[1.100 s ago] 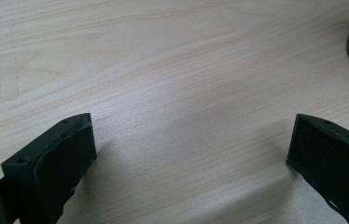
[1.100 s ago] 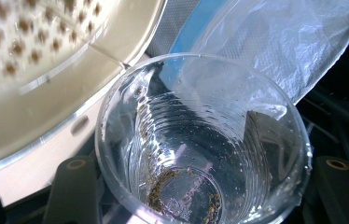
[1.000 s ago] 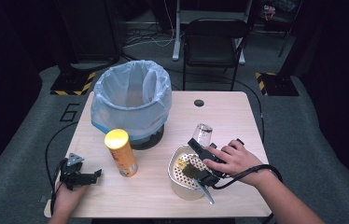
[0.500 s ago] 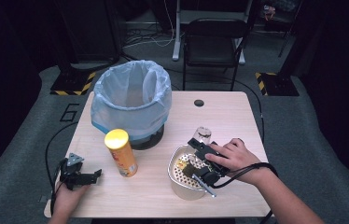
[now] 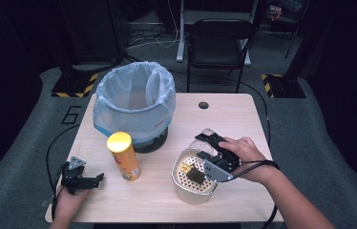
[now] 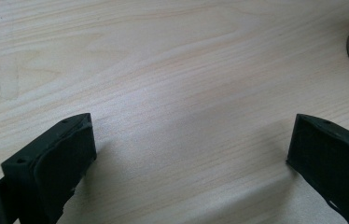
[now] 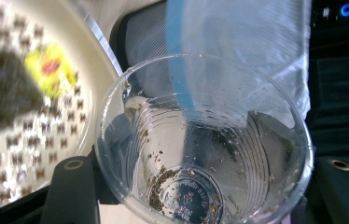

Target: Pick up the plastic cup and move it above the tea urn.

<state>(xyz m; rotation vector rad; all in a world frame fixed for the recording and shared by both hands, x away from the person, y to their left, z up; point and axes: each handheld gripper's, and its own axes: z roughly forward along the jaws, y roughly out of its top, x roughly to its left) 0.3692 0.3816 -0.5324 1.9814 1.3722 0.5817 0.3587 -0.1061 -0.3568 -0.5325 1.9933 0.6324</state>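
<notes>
Two tools are seen from above: the left tool [image 5: 83, 180] rests apart on the tabletop [image 5: 224, 119]; the right tool [image 5: 210, 148] is clamped on a plastic cup [image 5: 204, 137] over the strainer [image 5: 182, 188]. In the left gripper view, jaws are spread over bare wood. In the right gripper view, the cup [image 7: 200, 149], specked with tea crumbs, is pinched between jaws.

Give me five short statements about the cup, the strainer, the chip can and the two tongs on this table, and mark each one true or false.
1. The right tongs grip a clear plastic cup. True.
2. The cup is full of liquid. False: only some dark tea specks lie at its bottom.
3. A tea bag lies in the perforated strainer bowl. True.
4. The left tongs are shut on the yellow-lidded chip can. False: their jaws stand open above bare table, the can apart from them.
5. The bin has no liner. False: a pale blue plastic bag lines it.
</notes>
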